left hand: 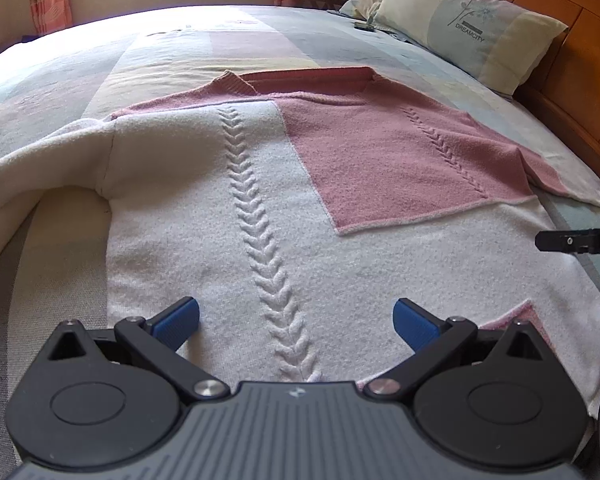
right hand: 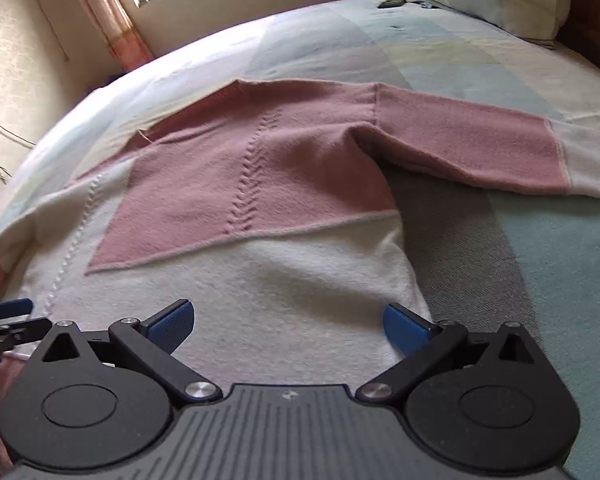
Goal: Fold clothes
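- Bed: quilt-covered, pillow at 1 o'clock in the left view.
- Sweater: pink-and-white knit spread flat on the quilt, collar at 12 o'clock, hem nearest both tongs; long axis runs 6 to 12.
- Sleeve: stretched toward 2–3 o'clock in the right view, nearer the right hand's tool.
- Left gripper: spread wide over the hem, holding nothing.
- Right gripper: equally wide, empty, above the hem's right corner.

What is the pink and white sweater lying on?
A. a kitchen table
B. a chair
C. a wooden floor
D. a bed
D: the sweater is spread flat on a bed, with a pillow by the wooden headboard behind it.
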Motion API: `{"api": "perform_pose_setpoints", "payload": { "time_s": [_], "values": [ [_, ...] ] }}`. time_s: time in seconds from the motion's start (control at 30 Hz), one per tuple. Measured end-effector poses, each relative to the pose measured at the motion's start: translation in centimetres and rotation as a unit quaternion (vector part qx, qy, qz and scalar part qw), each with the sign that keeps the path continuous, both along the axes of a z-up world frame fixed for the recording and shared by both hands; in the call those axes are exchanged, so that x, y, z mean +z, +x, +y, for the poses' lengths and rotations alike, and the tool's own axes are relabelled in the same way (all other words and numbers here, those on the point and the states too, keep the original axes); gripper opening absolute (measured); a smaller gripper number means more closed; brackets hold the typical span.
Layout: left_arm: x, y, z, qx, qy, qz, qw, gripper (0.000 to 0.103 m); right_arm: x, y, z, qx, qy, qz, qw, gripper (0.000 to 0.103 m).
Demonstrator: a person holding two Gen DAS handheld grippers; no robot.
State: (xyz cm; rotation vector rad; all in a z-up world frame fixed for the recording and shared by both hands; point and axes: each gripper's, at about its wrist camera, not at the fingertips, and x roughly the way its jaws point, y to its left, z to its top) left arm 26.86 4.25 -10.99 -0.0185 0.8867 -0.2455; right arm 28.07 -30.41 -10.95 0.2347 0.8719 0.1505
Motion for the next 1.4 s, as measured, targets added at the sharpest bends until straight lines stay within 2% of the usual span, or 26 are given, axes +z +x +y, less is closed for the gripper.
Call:
{"api": "perform_pose_setpoints", "payload": {
  "time_s": [0.07, 0.17, 0.2, 0.33, 0.43, 0.77, 0.83, 0.93, 0.97, 1.07, 1.23, 1.3, 1.4],
  "values": [
    [0.3, -0.2, -0.4, -0.011, 0.004, -0.004, 0.9999, 0.102, 1.1, -1.1, -0.6, -0.010, 0.017, -0.023, 1.000, 0.103],
    [0.7, -0.6, -0.9, -0.029, 0.001, -0.009, 0.9995, 0.102, 2.2, -3.8, 0.1, 0.005, 0.028, -0.041, 0.999, 0.103],
    [0.8, -0.6, -1.1, -0.032, 0.002, -0.010, 0.9994, 0.102, 2.1, -4.6, 0.6, 0.013, 0.027, -0.034, 0.999, 0.103],
    [0.9, -0.9, -1.5, -0.040, 0.003, -0.012, 0.9991, 0.102, 0.6, -6.4, 3.0, 0.032, -0.049, -0.001, 0.998, 0.103],
    [1.0, -1.1, -1.8, -0.044, 0.002, -0.012, 0.9989, 0.102, -0.9, -7.0, 4.0, 0.023, -0.100, 0.000, 0.995, 0.103],
    [2.3, -1.9, -2.2, -0.058, -0.010, -0.028, 0.9979, 0.102, 0.9, -11.7, 3.5, 0.032, -0.091, 0.031, 0.995, 0.103],
    [2.6, -2.1, -2.2, -0.060, -0.015, -0.031, 0.9976, 0.102, 2.2, -13.7, 3.5, 0.033, -0.089, 0.005, 0.995, 0.103],
    [2.9, -2.3, -2.2, -0.065, -0.022, -0.034, 0.9971, 0.102, 3.6, -16.0, 4.9, 0.058, -0.162, -0.036, 0.984, 0.103],
    [2.9, -2.3, -2.2, -0.065, -0.023, -0.034, 0.9970, 0.102, 3.6, -16.2, 5.3, 0.066, -0.187, -0.036, 0.979, 0.103],
    [3.0, -2.4, -2.3, -0.066, -0.022, -0.035, 0.9970, 0.102, 3.0, -16.0, 6.1, 0.069, -0.246, -0.023, 0.967, 0.103],
    [3.0, -2.4, -2.2, -0.066, -0.024, -0.035, 0.9970, 0.102, 1.1, -13.6, 4.9, 0.007, -0.306, 0.006, 0.952, 0.103],
    [3.1, -2.4, -2.1, -0.064, -0.025, -0.035, 0.9970, 0.102, 0.3, -13.4, 4.7, 0.007, -0.297, 0.023, 0.955, 0.103],
    [3.1, -2.4, -1.8, -0.060, -0.027, -0.035, 0.9972, 0.102, 0.6, -14.4, 4.8, 0.030, -0.265, 0.063, 0.962, 0.103]
  ]
}}
